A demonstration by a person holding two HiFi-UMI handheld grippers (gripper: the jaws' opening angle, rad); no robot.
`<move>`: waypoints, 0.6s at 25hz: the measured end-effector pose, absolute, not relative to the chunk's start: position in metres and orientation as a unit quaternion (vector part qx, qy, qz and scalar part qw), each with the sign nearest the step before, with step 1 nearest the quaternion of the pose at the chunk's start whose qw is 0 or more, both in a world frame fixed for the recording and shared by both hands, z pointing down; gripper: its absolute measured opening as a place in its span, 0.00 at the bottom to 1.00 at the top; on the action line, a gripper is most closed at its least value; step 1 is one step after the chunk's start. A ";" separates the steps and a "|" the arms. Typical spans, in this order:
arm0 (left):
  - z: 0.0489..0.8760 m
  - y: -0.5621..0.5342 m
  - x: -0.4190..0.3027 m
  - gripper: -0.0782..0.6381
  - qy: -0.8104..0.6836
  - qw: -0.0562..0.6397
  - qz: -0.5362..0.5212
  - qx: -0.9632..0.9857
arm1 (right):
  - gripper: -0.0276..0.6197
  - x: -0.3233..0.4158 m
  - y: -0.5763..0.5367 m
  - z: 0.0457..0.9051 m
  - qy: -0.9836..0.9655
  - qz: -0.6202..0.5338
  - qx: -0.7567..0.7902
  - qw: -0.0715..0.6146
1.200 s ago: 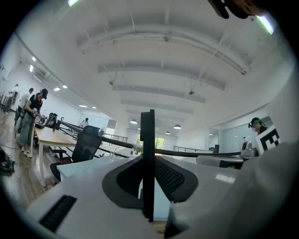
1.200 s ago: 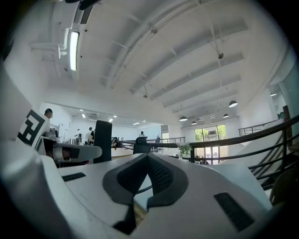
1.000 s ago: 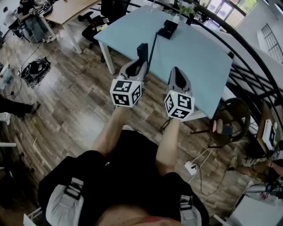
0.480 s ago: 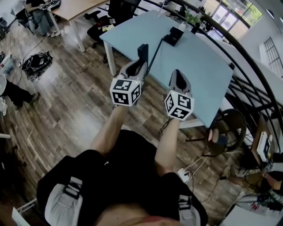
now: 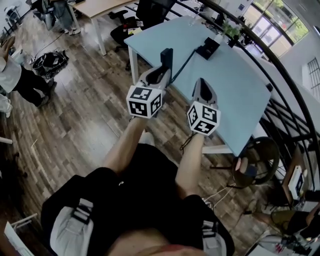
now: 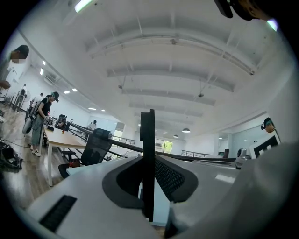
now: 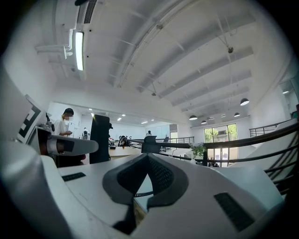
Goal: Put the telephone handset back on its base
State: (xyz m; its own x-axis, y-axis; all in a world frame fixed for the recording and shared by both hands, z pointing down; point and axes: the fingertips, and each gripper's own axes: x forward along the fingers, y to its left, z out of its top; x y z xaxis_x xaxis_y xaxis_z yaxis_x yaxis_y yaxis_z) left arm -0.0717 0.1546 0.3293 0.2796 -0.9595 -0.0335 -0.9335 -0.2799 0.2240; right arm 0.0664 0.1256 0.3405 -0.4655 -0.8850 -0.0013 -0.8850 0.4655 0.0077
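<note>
In the head view my left gripper [image 5: 161, 70] is shut on the black telephone handset [image 5: 166, 57], which stands upright above the near left corner of the light blue table [image 5: 240, 90]. A dark cord [image 5: 186, 61] runs from the handset to the black base [image 5: 207, 49] at the table's far side. In the left gripper view the handset [image 6: 147, 135] shows edge-on between the pads of the left gripper [image 6: 148, 161]. My right gripper [image 5: 200, 81] hovers beside it, over the table's near edge, with nothing in it. The right gripper [image 7: 147, 156] has its tips together, and the base [image 7: 149, 144] lies beyond them.
Black office chairs [image 5: 147, 12] and a wooden desk [image 5: 95, 6] stand past the table's left end. A person [image 5: 17, 77] stands on the wooden floor at far left, near a heap of cables [image 5: 47, 61]. A black curved railing [image 5: 285, 75] runs behind the table, and a round chair [image 5: 255, 155] stands at right.
The table and base have drawn nearer and shifted right in the head view. Both grippers keep the same stance, the left still holding the handset.
</note>
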 end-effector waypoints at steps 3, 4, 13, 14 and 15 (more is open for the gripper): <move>0.330 0.141 -0.076 0.21 -0.597 0.082 -0.084 0.794 | 0.03 0.063 0.113 0.342 -0.858 -0.003 0.513 0.002; 0.331 0.135 -0.077 0.21 -0.596 0.082 -0.083 0.794 | 0.03 0.063 0.108 0.343 -0.858 -0.002 0.514 0.001; 0.330 0.049 -0.080 0.21 -0.582 0.077 -0.097 0.804 | 0.03 0.073 0.024 0.337 -0.841 -0.018 0.541 -0.007; 0.331 0.036 -0.080 0.21 -0.580 0.079 -0.097 0.805 | 0.03 0.076 0.010 0.337 -0.837 -0.014 0.547 -0.010; 0.331 0.022 -0.081 0.21 -0.577 0.079 -0.097 0.807 | 0.03 0.076 -0.005 0.338 -0.836 -0.012 0.549 -0.014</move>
State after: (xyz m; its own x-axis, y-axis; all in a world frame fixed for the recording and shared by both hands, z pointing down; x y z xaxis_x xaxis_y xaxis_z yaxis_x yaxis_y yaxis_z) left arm -0.0805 0.0216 0.3312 0.3144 -0.9471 -0.0650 -0.9164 -0.3206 0.2396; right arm 0.0758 -0.0046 0.3377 -0.3977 -0.9168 -0.0363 -0.9174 0.3978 0.0050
